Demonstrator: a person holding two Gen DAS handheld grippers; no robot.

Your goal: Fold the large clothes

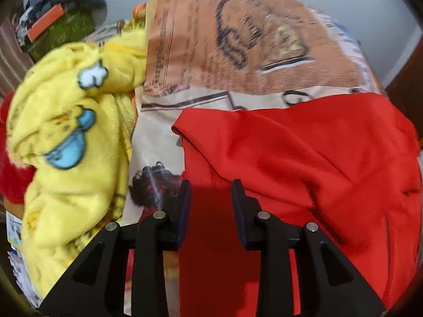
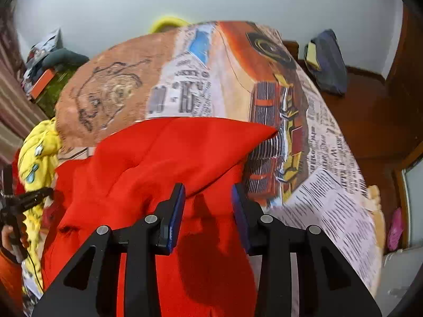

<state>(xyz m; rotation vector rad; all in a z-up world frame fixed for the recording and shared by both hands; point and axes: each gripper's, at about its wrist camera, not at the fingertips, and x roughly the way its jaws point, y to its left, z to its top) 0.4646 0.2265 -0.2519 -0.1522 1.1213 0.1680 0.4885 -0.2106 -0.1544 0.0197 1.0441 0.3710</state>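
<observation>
A large red garment [image 1: 304,153] lies spread and partly doubled over on a bed. In the right wrist view the red garment [image 2: 164,158] ends in a pointed corner at the right. My left gripper [image 1: 211,190] hovers over the garment's near left part. Its jaws stand apart and no cloth is pinched between the pads. My right gripper [image 2: 207,192] hangs over the garment's near right part, also parted, with only red fabric showing below the gap. The left gripper [image 2: 39,194] also appears at the far left of the right wrist view, held by a hand [image 2: 9,235].
The bed cover [image 2: 264,84] is printed with newspaper text and a car picture. A crumpled yellow fleece garment [image 1: 68,142] with blue patches lies to the left of the red one. Beyond it sit a cluttered green surface [image 1: 63,31] and a dark bag [image 2: 327,63] on the wooden floor.
</observation>
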